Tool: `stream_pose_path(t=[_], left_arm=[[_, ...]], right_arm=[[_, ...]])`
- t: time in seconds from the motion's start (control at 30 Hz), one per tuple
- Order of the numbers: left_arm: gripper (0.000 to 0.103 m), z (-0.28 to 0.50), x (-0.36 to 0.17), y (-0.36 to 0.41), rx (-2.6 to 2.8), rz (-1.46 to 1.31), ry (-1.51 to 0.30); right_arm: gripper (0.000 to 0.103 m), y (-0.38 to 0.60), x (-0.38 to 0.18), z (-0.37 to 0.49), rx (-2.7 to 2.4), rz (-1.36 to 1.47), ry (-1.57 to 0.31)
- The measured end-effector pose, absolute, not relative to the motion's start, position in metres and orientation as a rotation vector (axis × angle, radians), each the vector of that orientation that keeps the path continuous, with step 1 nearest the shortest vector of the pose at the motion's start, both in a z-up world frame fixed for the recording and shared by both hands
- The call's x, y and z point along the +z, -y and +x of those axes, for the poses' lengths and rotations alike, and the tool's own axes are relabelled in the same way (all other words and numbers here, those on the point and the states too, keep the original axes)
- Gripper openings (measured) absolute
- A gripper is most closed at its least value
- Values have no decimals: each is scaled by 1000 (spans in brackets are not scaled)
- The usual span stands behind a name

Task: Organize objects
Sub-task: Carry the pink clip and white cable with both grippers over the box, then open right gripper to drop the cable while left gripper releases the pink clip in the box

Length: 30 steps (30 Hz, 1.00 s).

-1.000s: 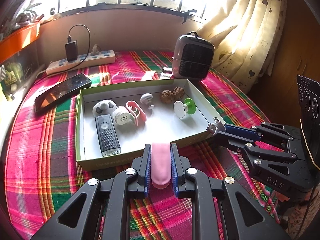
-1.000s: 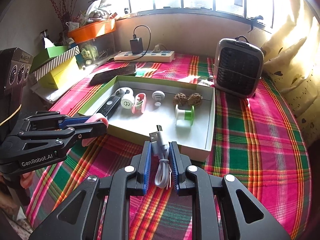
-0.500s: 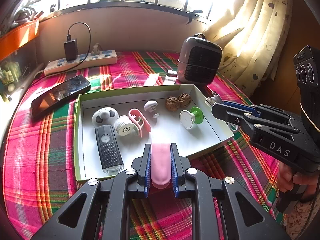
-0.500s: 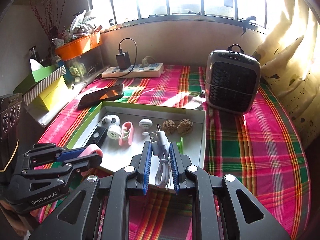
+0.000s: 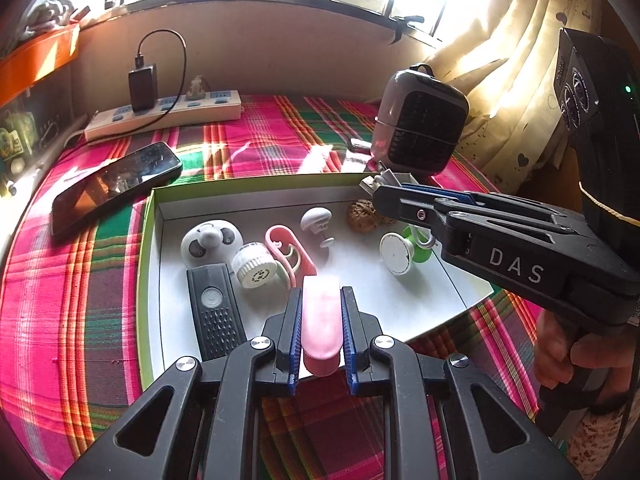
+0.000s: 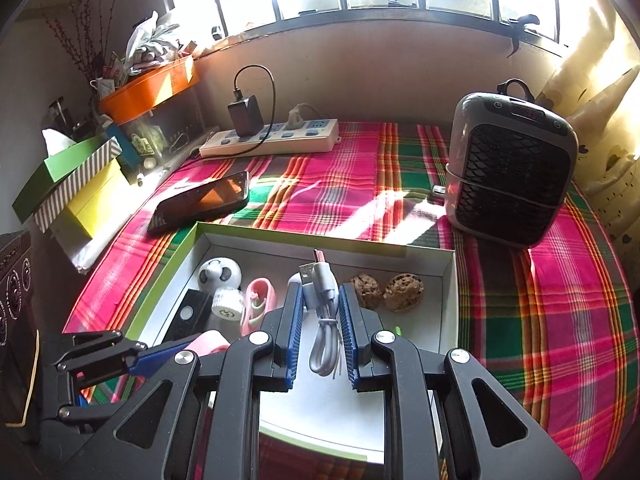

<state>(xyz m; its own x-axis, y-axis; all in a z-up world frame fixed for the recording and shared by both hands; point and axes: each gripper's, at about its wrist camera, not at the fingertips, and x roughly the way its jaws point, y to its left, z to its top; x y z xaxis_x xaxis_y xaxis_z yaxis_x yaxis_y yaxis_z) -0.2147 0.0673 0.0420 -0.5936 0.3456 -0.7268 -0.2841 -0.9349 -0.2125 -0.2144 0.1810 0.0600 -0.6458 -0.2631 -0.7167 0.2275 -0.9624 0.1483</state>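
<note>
At the far left of your tabletop [image 5: 60, 300], on the plaid cloth, a dark phone [image 5: 114, 182] lies just beside the tray's [image 5: 146, 264] green rim. Inside the tray sit a round white gadget [image 5: 210, 238], a black remote-like device [image 5: 216, 316], a pink clip [image 5: 290, 250], two walnuts [image 6: 386, 290] and a green-and-white spool [image 5: 404, 250]. Your left hand-held gripper [image 5: 321, 320] is clamped tight on a pink oblong piece [image 5: 321, 320], held over the tray's near edge. Your right hand-held gripper [image 6: 319, 312] is closed on a folded white USB cable [image 6: 322, 312] (its metal plug pokes out past the fingertips), and it hangs over the tray's right half, above the spool. To the right, a grey heater [image 5: 420, 124] stands on the cloth behind the tray.
</note>
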Motion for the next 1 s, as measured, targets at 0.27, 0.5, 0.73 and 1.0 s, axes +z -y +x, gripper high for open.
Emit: stream_pose_path(t=[0.27, 0.5, 0.73, 1.0], left_arm=[[16, -222, 34, -67, 2538, -1192, 98], [16, -225, 30, -68, 2541, -1211, 83], [16, -226, 25, -69, 2536, -1228, 83], [16, -227, 23, -70, 2539, -1228, 75]], right_arm=[[19, -175, 50, -233, -2625, 1200, 57], [20, -177, 43, -242, -2635, 1238, 77], [20, -175, 38, -246, -2630, 1242, 82], [20, -172, 33, -248, -2637, 1253, 83]])
